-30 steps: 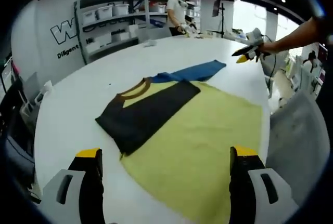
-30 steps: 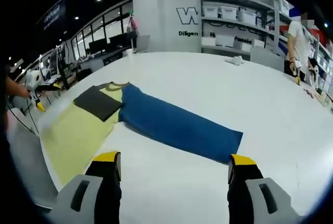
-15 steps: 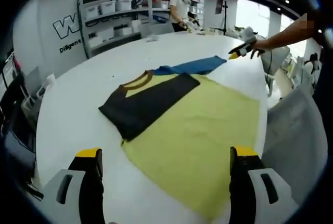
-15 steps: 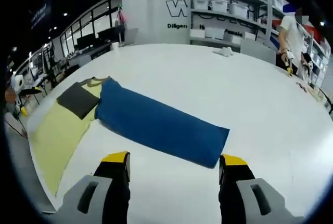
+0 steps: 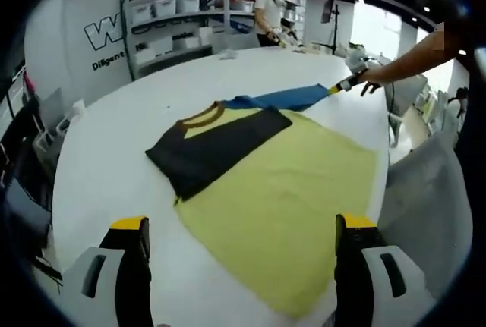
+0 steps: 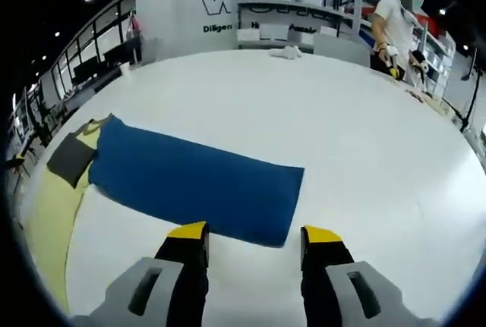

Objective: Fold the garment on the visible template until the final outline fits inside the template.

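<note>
A yellow shirt (image 5: pixel 288 190) lies flat on the white table (image 5: pixel 114 145), its black sleeve (image 5: pixel 209 149) folded across the chest below a brown collar (image 5: pixel 201 118). A long blue sleeve (image 6: pixel 194 183) stretches flat away from the shoulder. My left gripper (image 5: pixel 241 224) hovers open over the shirt's near hem. My right gripper (image 6: pixel 254 236) is open, with its jaws astride the near corner of the blue sleeve's end. In the left gripper view the right gripper (image 5: pixel 345 84) sits in a person's hand at the blue sleeve's (image 5: pixel 285 99) tip. The shirt's yellow body (image 6: pixel 42 205) and black sleeve (image 6: pixel 70 157) lie at far left.
Shelves with white bins (image 5: pixel 163 27) stand behind the table. A person (image 6: pixel 395 27) works at the table's far side, near a white cloth (image 6: pixel 287 52). The table's edge and a grey chair (image 5: pixel 421 205) lie right of the shirt.
My right gripper has moved in over the end of the blue sleeve and its jaws have narrowed a little. My left gripper has stayed open over the hem.
</note>
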The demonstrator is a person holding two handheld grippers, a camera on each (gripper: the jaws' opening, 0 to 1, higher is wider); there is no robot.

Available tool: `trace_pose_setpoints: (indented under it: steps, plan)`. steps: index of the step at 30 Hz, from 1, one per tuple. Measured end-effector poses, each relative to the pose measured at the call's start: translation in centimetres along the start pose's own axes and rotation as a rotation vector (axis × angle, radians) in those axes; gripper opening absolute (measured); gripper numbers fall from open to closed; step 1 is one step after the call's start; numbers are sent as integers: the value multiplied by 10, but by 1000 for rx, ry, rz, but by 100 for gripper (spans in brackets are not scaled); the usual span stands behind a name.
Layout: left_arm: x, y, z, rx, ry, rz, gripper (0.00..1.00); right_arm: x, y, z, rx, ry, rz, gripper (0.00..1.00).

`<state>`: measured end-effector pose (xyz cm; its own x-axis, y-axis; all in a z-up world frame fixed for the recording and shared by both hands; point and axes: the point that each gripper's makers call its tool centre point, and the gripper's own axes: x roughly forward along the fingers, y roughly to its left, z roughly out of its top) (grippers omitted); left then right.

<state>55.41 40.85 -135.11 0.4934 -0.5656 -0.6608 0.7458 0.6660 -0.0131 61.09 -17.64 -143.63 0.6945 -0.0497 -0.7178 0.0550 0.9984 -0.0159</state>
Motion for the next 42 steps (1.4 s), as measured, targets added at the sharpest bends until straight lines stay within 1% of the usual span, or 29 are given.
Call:
trace_pose_setpoints:
  steps: [2,4,6,8,12,14,16,18,19,20,24,28,33,34,36,38,42]
  plan:
    - [-1,-1,0,-3,0,3,99,3,-4,-1,8,14,-15,37]
    - [-2,-1,-2,-12,6,7,98,4,-6,1,23,4,-13,35]
    - [-3,-1,-3,-21,9,16,98,4,-7,1,35,13,-24,32]
    - [-5,-1,-5,-26,11,24,98,7,-9,7,5,-14,-13,28]
    - [-7,-2,-8,-27,15,30,98,11,-6,10,3,-7,-4,20]
    - [-8,-2,-10,-31,20,34,97,12,-2,11,-42,3,14,14]
    - [-9,-1,-11,-34,20,40,97,12,3,12,-52,17,24,7]
    - [-11,-2,-11,-40,16,42,97,12,10,11,-86,24,53,1]
    - [-13,-3,-11,-37,17,43,97,12,11,11,-94,24,51,0]
    - [-14,-3,-11,-34,15,43,97,11,13,11,-120,24,50,0]
    - [-19,1,-12,-37,7,47,97,3,25,18,-106,-1,72,0]
    - [-20,3,-12,-38,-3,48,97,-3,33,26,-145,-20,87,0]
    - [-20,2,-10,-31,-20,33,97,-16,47,43,-133,-57,110,0]
    - [-20,1,-9,-31,-25,30,97,-18,48,44,-135,-60,111,0]
    - [-20,1,-8,-26,-37,24,97,-24,55,52,-144,-74,114,0]
    - [-21,2,-8,-23,-45,15,97,-29,61,57,-148,-83,120,0]
    - [-24,5,-10,-18,-60,4,97,-41,75,72,-158,-111,125,0]
